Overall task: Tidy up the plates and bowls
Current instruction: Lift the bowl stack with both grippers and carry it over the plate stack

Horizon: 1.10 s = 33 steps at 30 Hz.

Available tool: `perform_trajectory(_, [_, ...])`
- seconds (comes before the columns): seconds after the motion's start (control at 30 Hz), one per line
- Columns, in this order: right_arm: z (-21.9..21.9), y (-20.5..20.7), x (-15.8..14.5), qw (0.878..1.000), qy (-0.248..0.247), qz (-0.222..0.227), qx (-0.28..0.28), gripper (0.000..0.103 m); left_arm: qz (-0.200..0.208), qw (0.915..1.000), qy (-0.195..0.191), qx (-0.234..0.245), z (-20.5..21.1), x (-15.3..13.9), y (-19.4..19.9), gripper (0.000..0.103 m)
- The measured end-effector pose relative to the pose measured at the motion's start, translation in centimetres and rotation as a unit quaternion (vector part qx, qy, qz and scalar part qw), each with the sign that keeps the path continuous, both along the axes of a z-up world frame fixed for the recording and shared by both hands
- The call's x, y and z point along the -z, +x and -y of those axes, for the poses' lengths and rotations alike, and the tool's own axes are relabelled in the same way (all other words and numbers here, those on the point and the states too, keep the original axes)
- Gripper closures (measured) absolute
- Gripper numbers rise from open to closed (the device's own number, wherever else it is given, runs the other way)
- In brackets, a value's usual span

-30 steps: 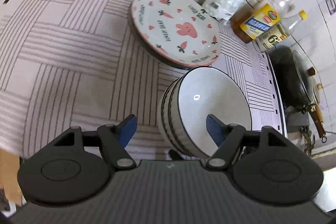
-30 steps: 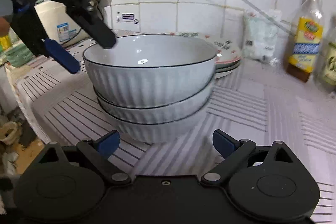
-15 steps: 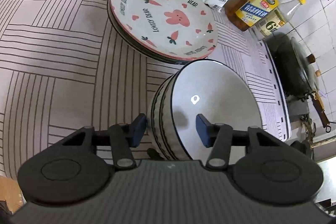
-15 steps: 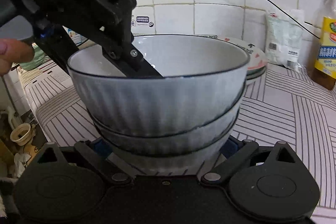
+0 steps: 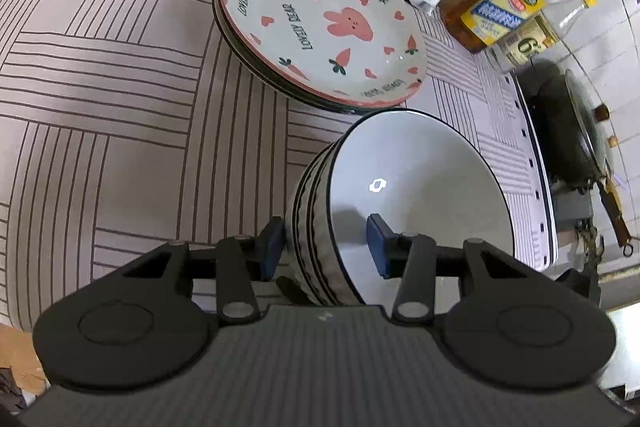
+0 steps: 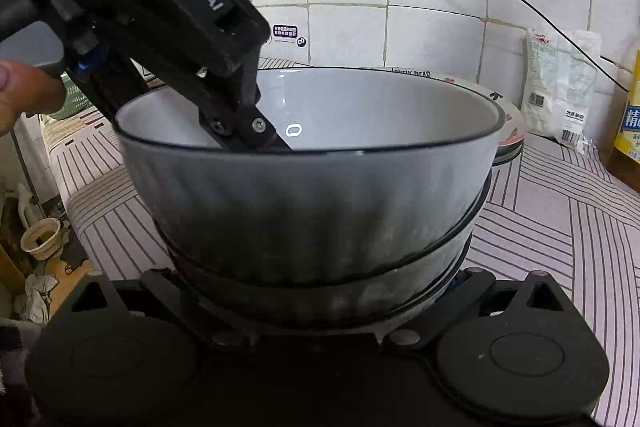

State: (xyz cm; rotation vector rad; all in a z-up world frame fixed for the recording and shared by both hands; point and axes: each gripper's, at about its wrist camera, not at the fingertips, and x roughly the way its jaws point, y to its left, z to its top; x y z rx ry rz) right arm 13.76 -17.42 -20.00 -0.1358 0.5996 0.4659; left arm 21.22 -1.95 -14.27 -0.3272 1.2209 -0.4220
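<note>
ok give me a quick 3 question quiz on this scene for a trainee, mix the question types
1. True or false: the left gripper has one finger inside the top bowl and one outside its wall.
2. Multiple choice: what lies just behind the bowl stack? A) a cutting board B) a stack of carrot-print plates C) a kettle
3. Fill the gap: the right gripper's fingers reach around the ____ of the bowl stack.

Key: 1 true; 2 B; 3 base. The right gripper's fingertips are hidden behind the bowls, so its closure cannot be judged.
</note>
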Motion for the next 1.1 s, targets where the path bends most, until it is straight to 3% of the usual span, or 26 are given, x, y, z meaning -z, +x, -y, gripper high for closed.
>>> perform_trajectory(0.13, [-0.2, -0.6, -0.1, 1.000, -0.003, 0.014, -0.001, 0.001, 0.003, 0.9998, 0.013, 0.018, 0.3, -1.0, -0.3, 0.060])
perform_trajectory(0.3, [0.2, -0.8, -1.8, 1.000, 0.002, 0.026, -0.004, 0.001, 0.012, 0.9998, -0.009, 0.008, -0.4, -2.7, -0.4, 0.060])
perform_trajectory(0.67, [0.5, 2.2, -6.7, 0.997, 0.004, 0.080, -0.005, 0.001, 0.075, 0.9971, 0.003, 0.015, -0.1, -8.4, 2.3, 0.060])
perform_trajectory(0.83, [0.1, 4.9, -7.5, 0.996, 0.003, 0.088, 0.005, 0.001, 0.081, 0.9967, 0.001, 0.005, -0.5, -8.9, 5.4, 0.060])
perform_trajectory(1.1, [-0.5, 8.7, -6.2, 0.996, 0.000, 0.084, 0.018, 0.001, 0.089, 0.9956, 0.015, 0.023, -0.3, -7.8, 9.2, 0.059])
